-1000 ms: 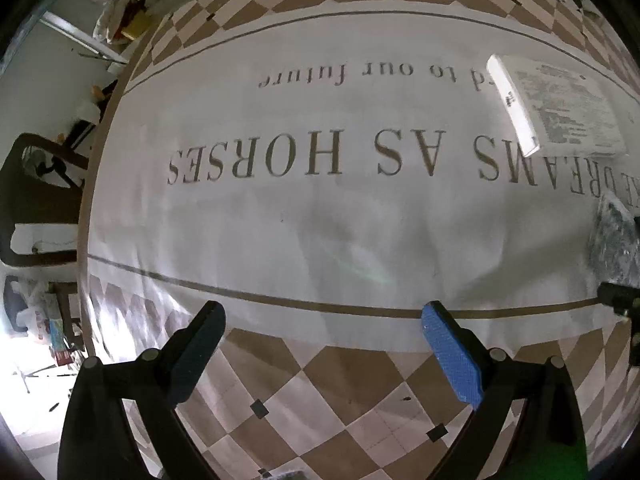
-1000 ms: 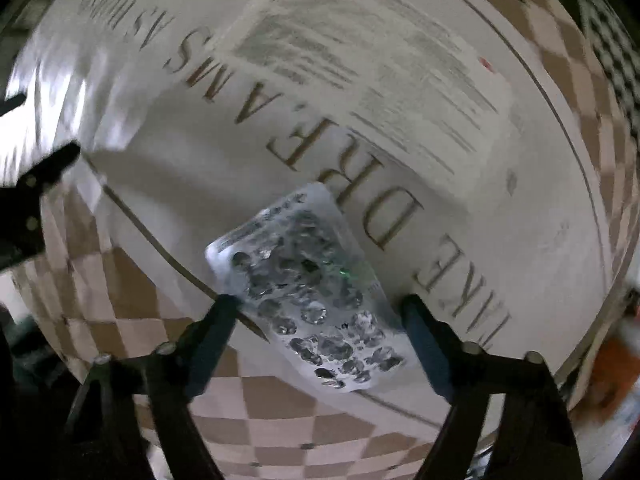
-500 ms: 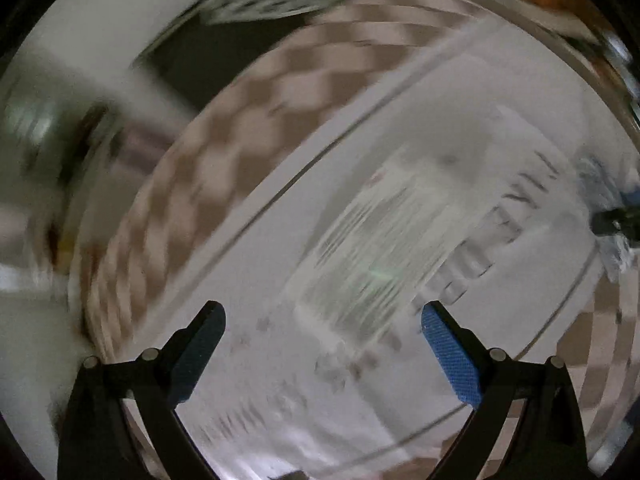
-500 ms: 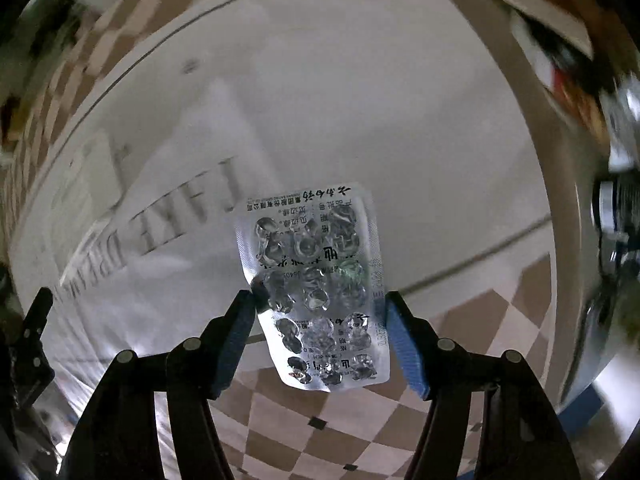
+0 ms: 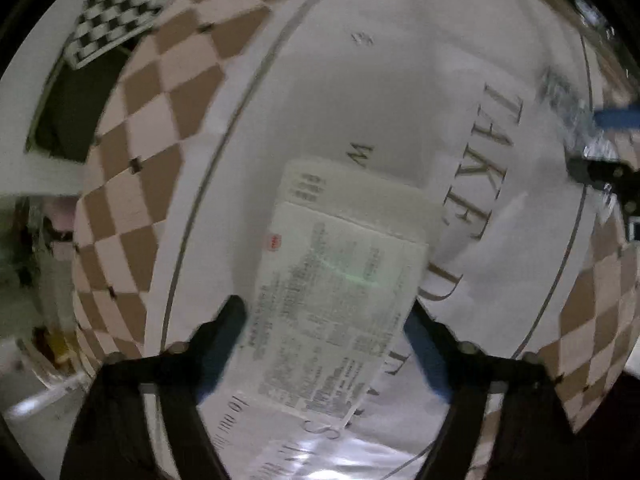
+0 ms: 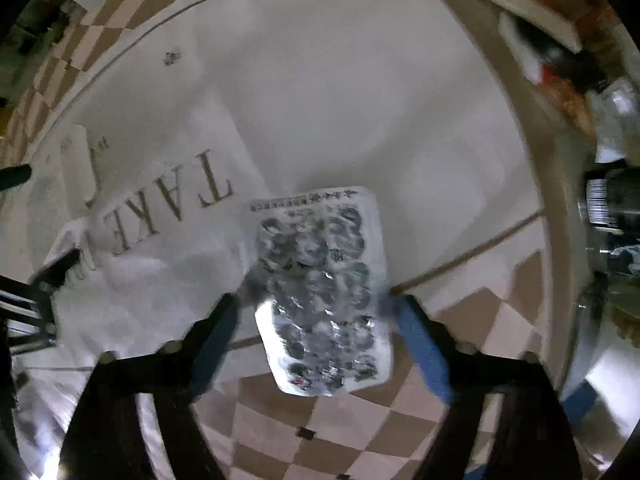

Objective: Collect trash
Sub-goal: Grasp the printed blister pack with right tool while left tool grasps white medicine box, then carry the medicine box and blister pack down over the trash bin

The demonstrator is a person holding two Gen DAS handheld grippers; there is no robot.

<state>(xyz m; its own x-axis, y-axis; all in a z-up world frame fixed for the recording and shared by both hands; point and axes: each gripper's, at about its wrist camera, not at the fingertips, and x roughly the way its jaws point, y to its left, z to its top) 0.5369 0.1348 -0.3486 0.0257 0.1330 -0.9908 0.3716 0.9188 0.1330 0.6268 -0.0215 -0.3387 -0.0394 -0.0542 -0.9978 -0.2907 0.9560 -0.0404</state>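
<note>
A white medicine box (image 5: 340, 280) with fine print lies flat on the lettered tablecloth (image 5: 392, 100). My left gripper (image 5: 326, 316) is open, with a finger on each side of the box's near end. A silver blister pack (image 6: 320, 292) of emptied pill pockets lies between the fingers of my right gripper (image 6: 316, 312). That gripper stands open around the pack, with a small gap on each side. The pack and the right gripper also show at the right edge of the left wrist view (image 5: 580, 120). The box shows faintly at the left of the right wrist view (image 6: 78, 164).
The cloth has a brown-and-cream checked border (image 6: 360, 420). Clutter, a dark can and boxes (image 6: 608, 200) sit beyond the table's right edge. A checkerboard sheet (image 5: 116, 12) lies off the far left corner. A dark chair (image 6: 24, 304) stands at the left.
My left gripper has swung right across the cloth and come down over the white box. My right gripper has turned and stayed around the blister pack, its fingers a little wider than half a second ago.
</note>
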